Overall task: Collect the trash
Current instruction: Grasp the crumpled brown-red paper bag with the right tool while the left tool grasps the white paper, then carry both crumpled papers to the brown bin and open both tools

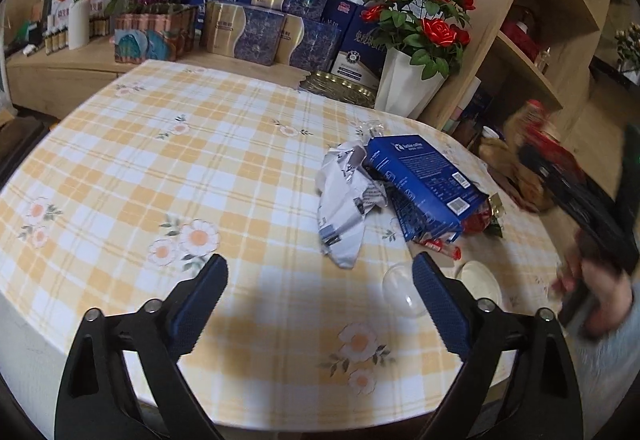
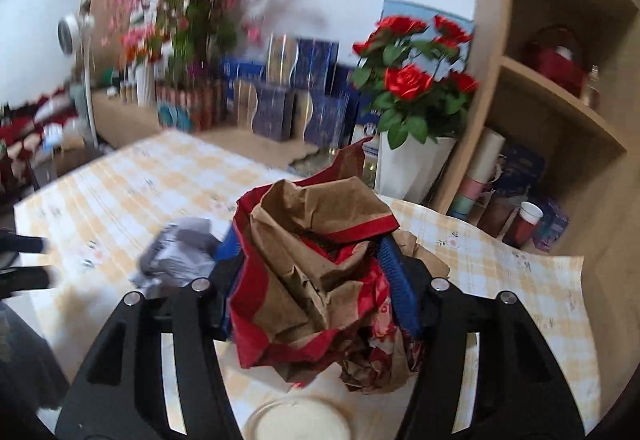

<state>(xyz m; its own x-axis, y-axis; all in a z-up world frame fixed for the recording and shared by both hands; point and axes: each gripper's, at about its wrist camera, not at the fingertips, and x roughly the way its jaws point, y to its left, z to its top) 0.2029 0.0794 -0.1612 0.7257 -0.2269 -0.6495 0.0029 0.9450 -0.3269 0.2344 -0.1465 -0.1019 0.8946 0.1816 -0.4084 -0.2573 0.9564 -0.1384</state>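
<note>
The left gripper (image 1: 320, 272) hangs wide open over the checked tablecloth (image 1: 160, 168) in the lower middle of its view, with nothing between its blue-padded fingers (image 1: 208, 280). The right-hand finger crosses in front of a clear plastic dome lid (image 1: 396, 292); whether they touch I cannot tell. Above the fingers, right of center, lies the trash pile: a crumpled white wrapper (image 1: 348, 204) pressed against a flattened blue carton (image 1: 424, 184), with red scraps (image 1: 444, 248) peeking out below the carton. A pale round lid (image 1: 480, 280) sits at the lower right of the pile.

In the right wrist view, the right gripper (image 2: 316, 276) is clamped on a crumpled brown-and-red paper bag (image 2: 316, 272), which fills the center of the frame; its pads press the paper from both sides, the jaws partly closed around the bulky wad. A pale round lid (image 2: 300, 420) shows at the bottom edge below the bag. At the far right of the left wrist view the same gripper and bag appear only as a blur.
</note>
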